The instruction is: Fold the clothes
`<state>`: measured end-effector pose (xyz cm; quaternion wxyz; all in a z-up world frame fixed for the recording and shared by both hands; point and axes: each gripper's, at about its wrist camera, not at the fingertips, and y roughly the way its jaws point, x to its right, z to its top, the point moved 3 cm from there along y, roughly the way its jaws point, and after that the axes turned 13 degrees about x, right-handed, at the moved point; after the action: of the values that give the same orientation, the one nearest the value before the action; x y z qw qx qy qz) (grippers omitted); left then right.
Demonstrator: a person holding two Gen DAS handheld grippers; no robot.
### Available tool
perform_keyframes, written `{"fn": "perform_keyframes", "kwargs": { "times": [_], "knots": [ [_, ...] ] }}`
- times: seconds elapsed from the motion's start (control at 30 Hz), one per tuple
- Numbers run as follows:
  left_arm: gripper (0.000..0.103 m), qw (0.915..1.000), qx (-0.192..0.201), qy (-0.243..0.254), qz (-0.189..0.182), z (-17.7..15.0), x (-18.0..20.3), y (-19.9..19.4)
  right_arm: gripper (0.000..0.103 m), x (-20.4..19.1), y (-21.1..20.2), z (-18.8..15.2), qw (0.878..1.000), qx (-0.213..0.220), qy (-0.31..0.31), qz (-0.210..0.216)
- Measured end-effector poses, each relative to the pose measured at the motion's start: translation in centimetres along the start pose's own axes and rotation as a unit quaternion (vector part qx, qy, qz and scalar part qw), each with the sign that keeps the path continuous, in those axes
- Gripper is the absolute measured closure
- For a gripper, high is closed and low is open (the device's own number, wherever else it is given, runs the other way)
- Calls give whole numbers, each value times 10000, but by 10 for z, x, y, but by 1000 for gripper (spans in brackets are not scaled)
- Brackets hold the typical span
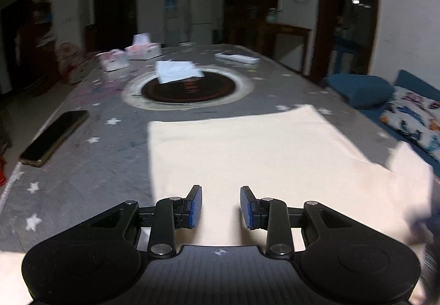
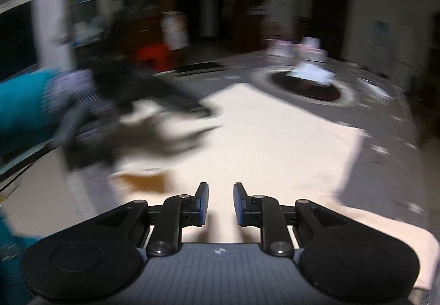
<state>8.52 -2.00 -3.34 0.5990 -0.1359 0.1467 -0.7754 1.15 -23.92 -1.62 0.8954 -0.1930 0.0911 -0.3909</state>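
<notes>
The cream garment (image 1: 247, 156) lay spread on the grey star-patterned table (image 1: 90, 167), its far edge straight and short of the round dark inset (image 1: 189, 89) in the table's middle. One corner or sleeve trailed off to the right in the left wrist view, and in the right wrist view a lobe of cloth ran out toward the near right edge. Whether it was already folded once or merely laid flat could not be told from here; a flat rectangle fits both.

The left tool (image 1: 221, 207) hovered over the near part of the cloth with its jaws moderately apart and nothing between the blue pads. The right tool (image 2: 220, 204) stood likewise over the cloth, jaws a little narrower and also empty. The left tool also appeared in the right wrist view as a dark smear (heavily motion-blurred), carried by a hand in a teal sleeve (image 2: 19, 109).

For any fold to go well, my judgement is that both tools should take matching points on one edge, pinching only the layers meant to travel. They should then carry it level so the crease comes out parallel to the far edge. The stray lobe on the right would want tucking in, or it would skew the stack. A black phone (image 1: 55, 137) lay on the table to the left, well clear of the cloth
</notes>
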Motion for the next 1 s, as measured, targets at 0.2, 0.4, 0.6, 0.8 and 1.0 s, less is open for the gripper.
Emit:
{"fn": "perform_keyframes", "kwargs": {
  "times": [0.2,0.4,0.6,0.8,1.0],
  "knots": [
    [70,9984,-136,-28,-549,-22,31,-24,81,45,17,-4,9963,40,588,-623],
    [69,9972,-122,114,-731,-40,43,-48,78,46,13,-14,9958,0,513,-761],
    [69,9987,31,-467,-215,-32,6,-53,64,39,4,-25,9954,-50,518,-805],
    [69,9964,102,-842,-92,-20,-15,-32,61,40,4,-33,9924,-11,737,-982],
    [74,9952,-50,-931,295,-20,-32,-6,55,41,8,-33,9914,12,770,-1061]
  ]
}}
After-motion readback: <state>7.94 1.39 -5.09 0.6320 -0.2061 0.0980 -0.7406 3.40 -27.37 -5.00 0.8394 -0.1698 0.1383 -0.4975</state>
